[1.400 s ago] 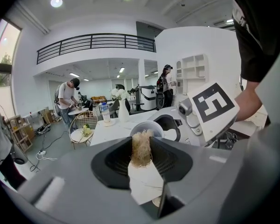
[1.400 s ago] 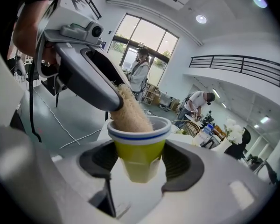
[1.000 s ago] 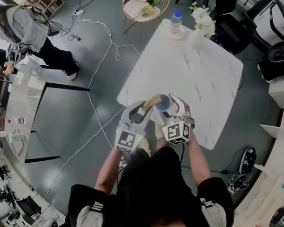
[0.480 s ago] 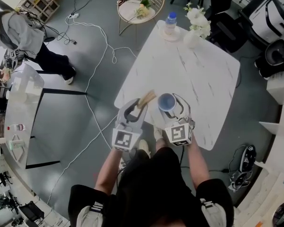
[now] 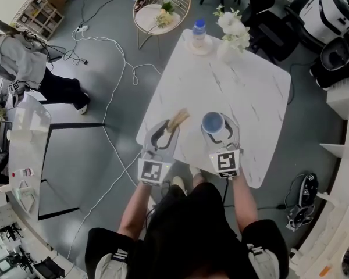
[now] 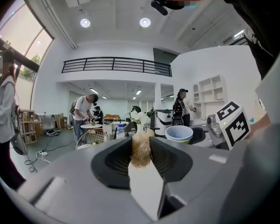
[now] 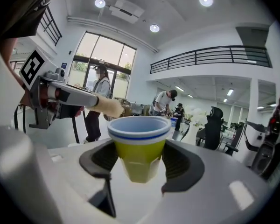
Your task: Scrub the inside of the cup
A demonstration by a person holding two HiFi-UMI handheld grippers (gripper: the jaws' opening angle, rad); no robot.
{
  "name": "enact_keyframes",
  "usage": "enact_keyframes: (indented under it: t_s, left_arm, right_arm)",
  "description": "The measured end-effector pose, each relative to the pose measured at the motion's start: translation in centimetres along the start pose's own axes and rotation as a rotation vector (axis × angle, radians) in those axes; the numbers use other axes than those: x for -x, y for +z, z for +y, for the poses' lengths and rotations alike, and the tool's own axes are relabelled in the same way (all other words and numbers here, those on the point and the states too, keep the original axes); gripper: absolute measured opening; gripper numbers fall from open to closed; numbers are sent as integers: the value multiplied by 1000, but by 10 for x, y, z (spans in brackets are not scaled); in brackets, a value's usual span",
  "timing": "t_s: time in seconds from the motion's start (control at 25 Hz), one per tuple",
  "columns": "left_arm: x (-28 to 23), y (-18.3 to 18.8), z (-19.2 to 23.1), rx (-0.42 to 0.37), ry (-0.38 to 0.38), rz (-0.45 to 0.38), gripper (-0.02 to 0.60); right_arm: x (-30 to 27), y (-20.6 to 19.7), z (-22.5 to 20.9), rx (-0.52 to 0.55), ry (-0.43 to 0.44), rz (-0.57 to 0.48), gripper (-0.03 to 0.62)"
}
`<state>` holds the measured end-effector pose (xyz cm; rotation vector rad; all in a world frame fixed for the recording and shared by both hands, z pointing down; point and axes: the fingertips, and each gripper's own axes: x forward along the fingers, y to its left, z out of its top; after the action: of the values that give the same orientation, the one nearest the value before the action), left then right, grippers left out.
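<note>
The cup (image 5: pixel 213 122) is yellow with a pale blue inside and a blue stripe under its rim. My right gripper (image 5: pixel 217 128) is shut on it and holds it upright over the near part of the white marble table (image 5: pixel 250 86). In the right gripper view the cup (image 7: pixel 139 146) sits between the jaws, mouth up and empty. My left gripper (image 5: pixel 166 130) is shut on a brush with a tan bristle head (image 5: pixel 178 120), which stays outside the cup, a little to its left. The left gripper view has the bristles (image 6: pixel 141 148) between the jaws and the cup (image 6: pixel 178 133) off to the right.
A water bottle (image 5: pixel 198 32) and a vase of white flowers (image 5: pixel 231 31) stand at the table's far edge. A round wire side table (image 5: pixel 161 7) sits beyond it. White cables (image 5: pixel 113 80) trail over the grey floor, and a person (image 5: pixel 23 63) stands at the left by a glass desk (image 5: pixel 23 138).
The brush head was at the cup's mouth a second ago; it has come away to the left. The two grippers have drawn apart, and the cup now stands more upright.
</note>
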<state>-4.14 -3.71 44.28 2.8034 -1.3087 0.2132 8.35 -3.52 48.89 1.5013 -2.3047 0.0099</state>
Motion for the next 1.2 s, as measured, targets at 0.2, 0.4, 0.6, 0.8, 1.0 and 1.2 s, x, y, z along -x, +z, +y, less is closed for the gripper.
enact_keyframes:
  t_s: [0.2,0.4,0.6,0.8,1.0,1.2]
  left_arm:
    - [-23,-1,7,5,7,2,123]
    - [-43,-17,14,30,5,28,123]
    - [-62,-27,18,34,-8,49,123]
    - [-78,-39,19,42,-17,73,123]
    - [-85,-48,22,58,-19,95,123]
    - [-94,-61,23,74,-20,117,123]
  right_arm:
    - [-12,-15,-26,-58,-46,9,294]
    - [-25,-29,-50,-88,-90,21,293]
    - [-35,-39,-65,-107,-118,30,294]
    - [-45,-55,-76,-136,-144,39,293]
    - [-54,-67,-84,-182,-156,34,293]
    - [-65,-85,-90,-205,-158,50,295]
